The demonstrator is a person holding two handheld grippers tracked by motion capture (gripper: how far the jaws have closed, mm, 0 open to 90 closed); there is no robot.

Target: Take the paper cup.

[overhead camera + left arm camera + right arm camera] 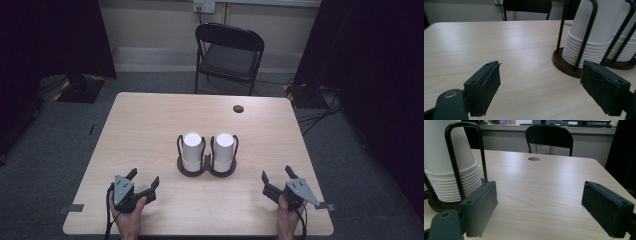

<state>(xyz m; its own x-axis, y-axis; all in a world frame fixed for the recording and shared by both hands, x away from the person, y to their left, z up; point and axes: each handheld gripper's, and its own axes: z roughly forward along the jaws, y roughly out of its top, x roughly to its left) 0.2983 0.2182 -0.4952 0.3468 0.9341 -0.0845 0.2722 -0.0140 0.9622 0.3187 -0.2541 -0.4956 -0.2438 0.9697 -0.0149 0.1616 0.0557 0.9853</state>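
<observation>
- Nearest the camera, the left gripper [144, 182] is held with jaws spread and empty, resting low at the table's [150, 125] near edge.
- At mid-table, two stacks of white cups [192, 150] stand upright in a wire holder [206, 169], long axis vertical, bases up; a stack is best approached level, between the wires.
- The right gripper [275, 176] is likewise spread, empty.
</observation>
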